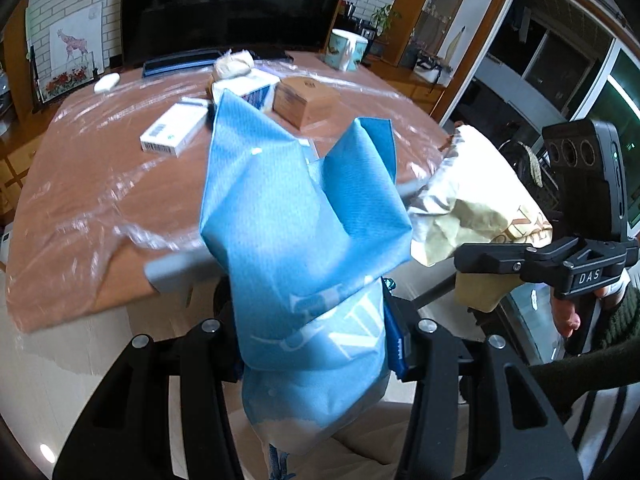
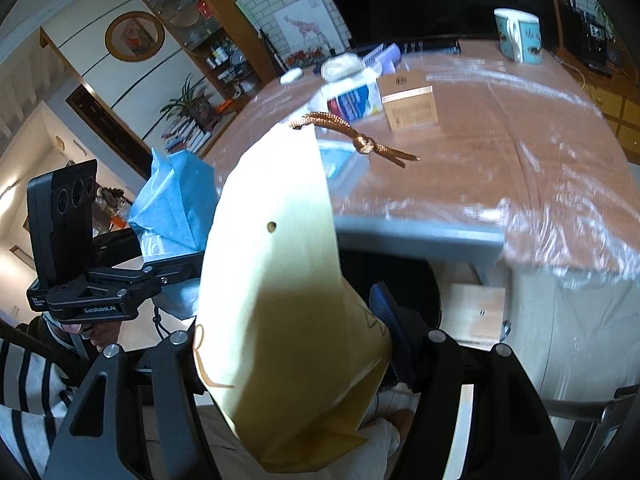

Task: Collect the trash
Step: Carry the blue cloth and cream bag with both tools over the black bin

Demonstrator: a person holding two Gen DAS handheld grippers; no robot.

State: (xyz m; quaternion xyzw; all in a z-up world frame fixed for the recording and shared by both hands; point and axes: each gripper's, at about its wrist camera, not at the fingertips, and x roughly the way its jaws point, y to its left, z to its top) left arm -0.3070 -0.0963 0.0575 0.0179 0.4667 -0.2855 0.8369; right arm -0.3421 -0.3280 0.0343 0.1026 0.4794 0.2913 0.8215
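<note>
Trash: blue paper bag and cream paper bag, both held up off the near edge of the counter
Blue bag: clamped in the jaws of the left gripper, crumpled top pointing upward; contents cannot be told
Cream bag: clamped in the jaws of the right gripper (a brown cord handle sticks out at its top); inside not visible
Bags together: side by side, blue on the left, cream on the right, close but whether touching is unclear
Counter: round, brown, under clear plastic film
Far on counter: white box, brown carton, blue-and-white box, crumpled pale wad, patterned mug
Mug: upright, far right, well apart from the boxes
</note>
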